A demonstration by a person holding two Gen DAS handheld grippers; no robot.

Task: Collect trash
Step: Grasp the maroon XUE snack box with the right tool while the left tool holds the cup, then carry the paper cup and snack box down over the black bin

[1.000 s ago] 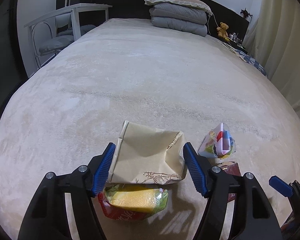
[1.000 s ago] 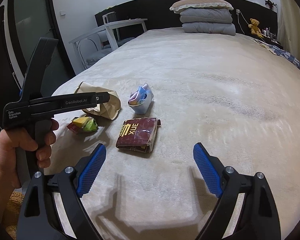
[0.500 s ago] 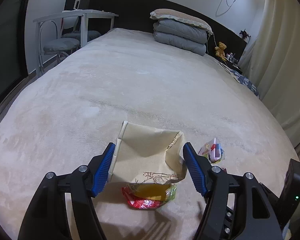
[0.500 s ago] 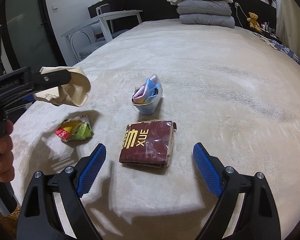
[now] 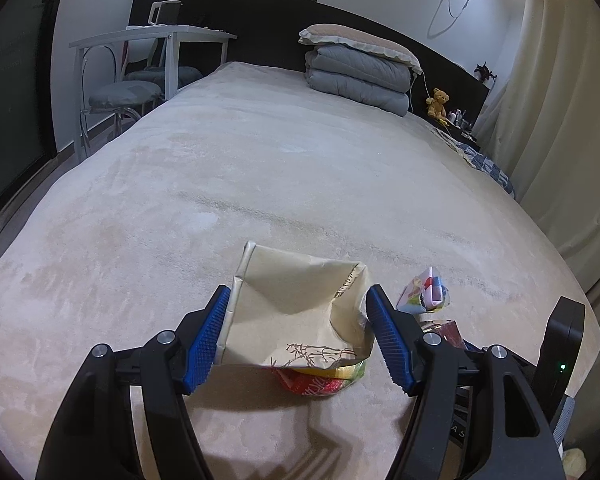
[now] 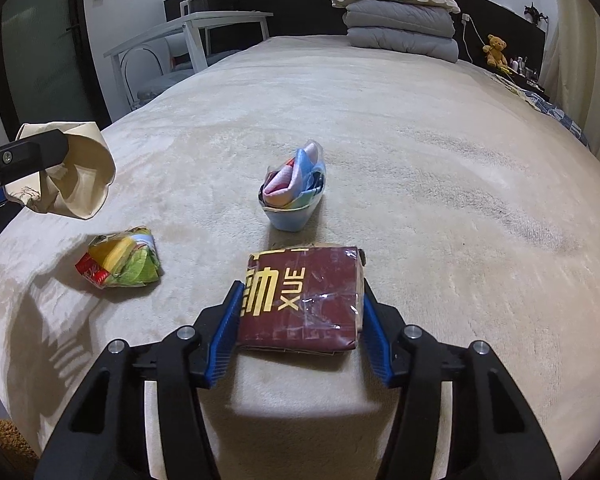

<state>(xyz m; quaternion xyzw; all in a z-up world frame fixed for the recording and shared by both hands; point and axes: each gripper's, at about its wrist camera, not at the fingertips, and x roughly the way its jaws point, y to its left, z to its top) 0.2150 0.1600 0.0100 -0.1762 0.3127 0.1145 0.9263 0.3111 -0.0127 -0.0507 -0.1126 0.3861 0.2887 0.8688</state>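
Left gripper (image 5: pixel 298 338): two black plastic arms, curved and ribbed; silver round screws on top, two per arm. Fingers (image 5: pixel 206 340) faced with blue ridged pads.
Right gripper (image 6: pixel 300 330): same build, black arms with cut-out slots, silver screws at 10 and 2 o'clock of jaw base, blue ridged fingers (image 6: pixel 226 334).
Black box-like handle body at 3 o'clock in left view, small green light on it.

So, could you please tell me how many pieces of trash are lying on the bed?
3: a dark red packet between the right tool's closing fingers, a crumpled colourful wrapper at left, and a blue tissue pack farther back.
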